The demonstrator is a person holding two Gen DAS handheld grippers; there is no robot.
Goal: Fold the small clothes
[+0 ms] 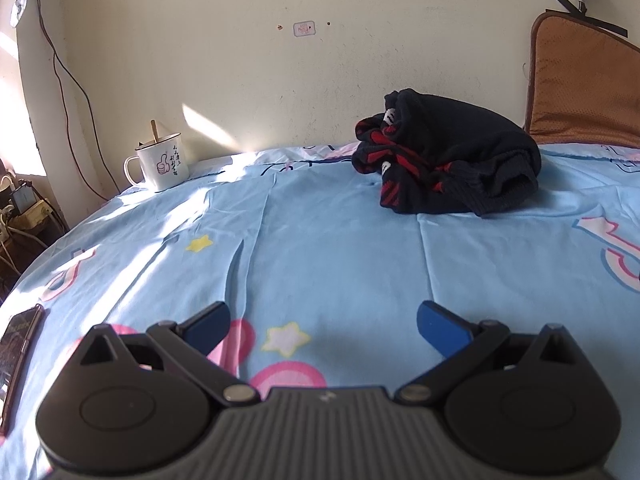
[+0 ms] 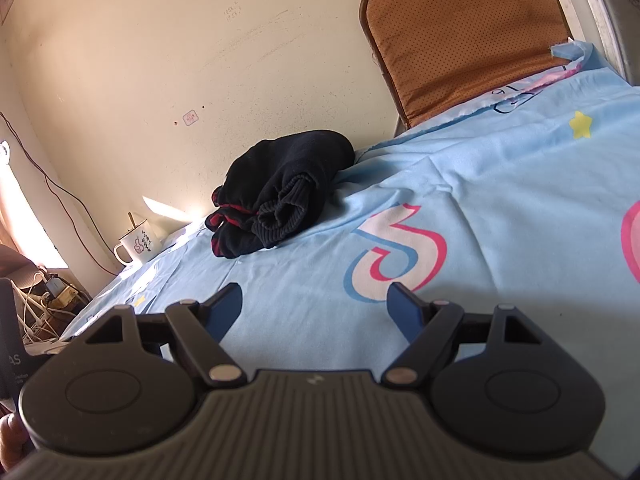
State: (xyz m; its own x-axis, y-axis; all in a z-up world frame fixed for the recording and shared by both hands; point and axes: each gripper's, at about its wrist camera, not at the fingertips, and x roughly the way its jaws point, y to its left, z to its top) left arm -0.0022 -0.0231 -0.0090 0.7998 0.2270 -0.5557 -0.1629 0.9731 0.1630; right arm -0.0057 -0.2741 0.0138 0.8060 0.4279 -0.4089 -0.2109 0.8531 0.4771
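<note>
My left view alone shows a phone (image 1: pixel 18 354). Mug (image 1: pixel 162 167) holds 1 stick. Dark garment (image 1: pixel 448 160) bundled near wall; left gripper (image 1: pixel 323 326) and right gripper (image 2: pixel 316 307) both spread, empty.

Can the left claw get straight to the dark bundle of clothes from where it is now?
Probably yes. The left claw is open and empty, and only bare blue sheet lies between it and the bundle of clothes. The mug and phone sit well off to the left.
</note>
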